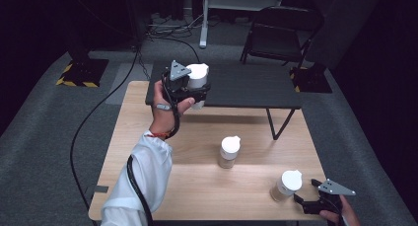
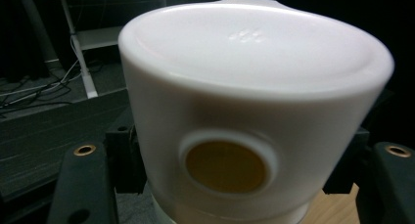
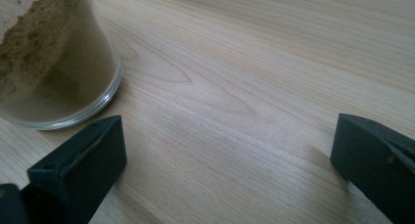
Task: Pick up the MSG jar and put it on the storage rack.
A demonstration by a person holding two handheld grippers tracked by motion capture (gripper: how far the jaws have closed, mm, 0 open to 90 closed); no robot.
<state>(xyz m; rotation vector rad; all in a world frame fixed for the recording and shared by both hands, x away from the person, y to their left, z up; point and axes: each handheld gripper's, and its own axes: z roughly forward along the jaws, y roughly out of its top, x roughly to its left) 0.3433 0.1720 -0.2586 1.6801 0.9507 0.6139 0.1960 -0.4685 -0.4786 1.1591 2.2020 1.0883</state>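
Right gripper (image 1: 308,195) jaws wide, empty; left gripper (image 1: 190,88) clamps one jar (image 1: 198,77); two jars (image 1: 228,152) on table (image 1: 197,186).

High view overhead; gripper views close (sharing table (image 1: 197,186)).

A light wooden table (image 1: 197,186) stands on grey carpet (image 1: 44,147). At its far edge sits a low black table (image 1: 246,85) with crossed legs. Further off, a black folding chair (image 1: 281,33) stands to the right, and the white legs of a desk (image 1: 203,33) rise beside tangled cables (image 1: 167,28). Yellow-and-black striped plates (image 1: 81,70) lie far left. The surroundings are dark.
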